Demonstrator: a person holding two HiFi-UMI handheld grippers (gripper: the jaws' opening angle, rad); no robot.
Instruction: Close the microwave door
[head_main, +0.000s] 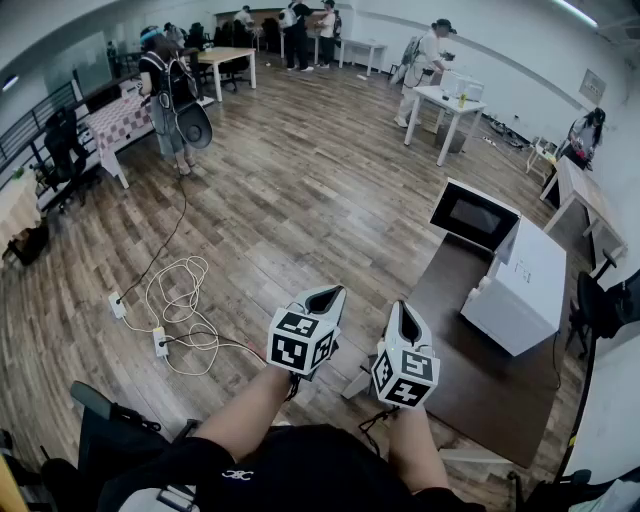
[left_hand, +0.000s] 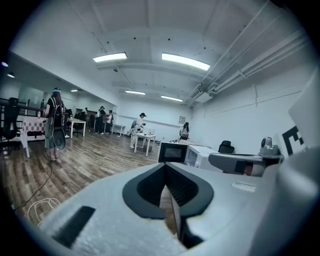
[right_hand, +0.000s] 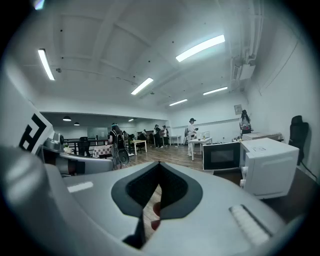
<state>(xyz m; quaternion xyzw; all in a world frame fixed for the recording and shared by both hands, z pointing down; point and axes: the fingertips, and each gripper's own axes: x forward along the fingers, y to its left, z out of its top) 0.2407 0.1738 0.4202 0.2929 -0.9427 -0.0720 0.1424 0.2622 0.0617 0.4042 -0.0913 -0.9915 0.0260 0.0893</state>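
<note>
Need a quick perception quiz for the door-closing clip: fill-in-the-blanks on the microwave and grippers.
1. The microwave door stands ___.
2. The microwave body is ___ in colour.
3. The left gripper is ___, holding nothing.
4. In the head view, the microwave lies to the ___ of the right gripper.
Missing: open; white; shut; right.

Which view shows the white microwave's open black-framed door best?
Head view: the black-framed microwave door stands swung wide from the white box-shaped microwave, seen whole from above. Right gripper view shows the door smaller, face-on beside the body. Left gripper view shows it small and distant.
</note>
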